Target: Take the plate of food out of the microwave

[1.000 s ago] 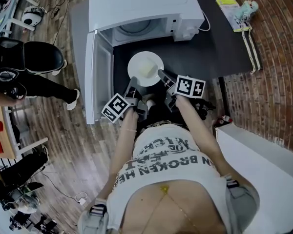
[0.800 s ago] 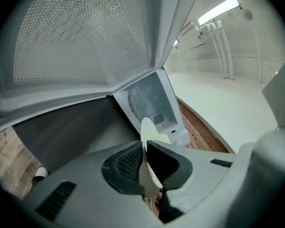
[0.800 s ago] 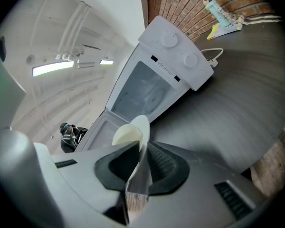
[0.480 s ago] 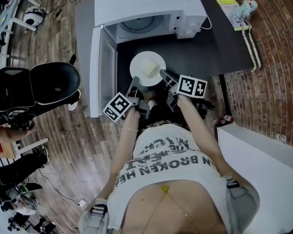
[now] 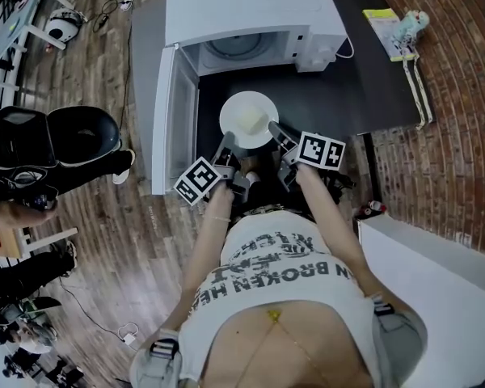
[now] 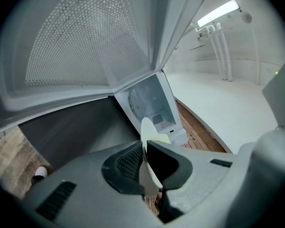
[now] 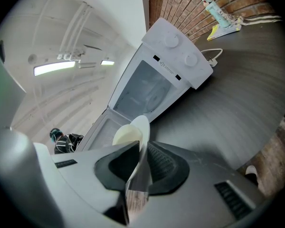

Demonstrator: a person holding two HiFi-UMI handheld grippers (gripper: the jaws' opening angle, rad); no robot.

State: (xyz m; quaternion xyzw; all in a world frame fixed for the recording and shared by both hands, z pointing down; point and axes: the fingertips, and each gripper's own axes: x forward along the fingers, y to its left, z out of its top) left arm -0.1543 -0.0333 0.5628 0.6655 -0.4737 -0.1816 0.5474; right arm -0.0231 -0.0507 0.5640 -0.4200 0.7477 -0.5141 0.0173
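Observation:
A white plate [image 5: 259,134] carrying pale yellow food [image 5: 249,118] hangs over the dark table, just in front of the white microwave [image 5: 250,10], whose door [image 5: 176,120] stands wide to the left. My left gripper [image 5: 227,145] is shut on the plate's near-left rim and my right gripper [image 5: 273,128] on its near-right rim. The left gripper view has the plate [image 6: 147,129] edge-on, with my left gripper [image 6: 145,163] clamped on it, and the microwave [image 6: 152,103] beyond. From the right gripper view, the plate [image 7: 141,127] and food [image 7: 125,135] sit in my right gripper [image 7: 141,165].
The dark table [image 5: 372,79] runs right of the microwave, with a power cable [image 5: 346,51], a yellow card and a small toy [image 5: 396,27] at its far corner. A person in black [image 5: 56,140] crouches on the wooden floor left. A white counter [image 5: 436,273] lies near right.
Both grippers and the plate have hardly shifted before the microwave. The person in black at the left has moved, and the head view has drifted slightly.

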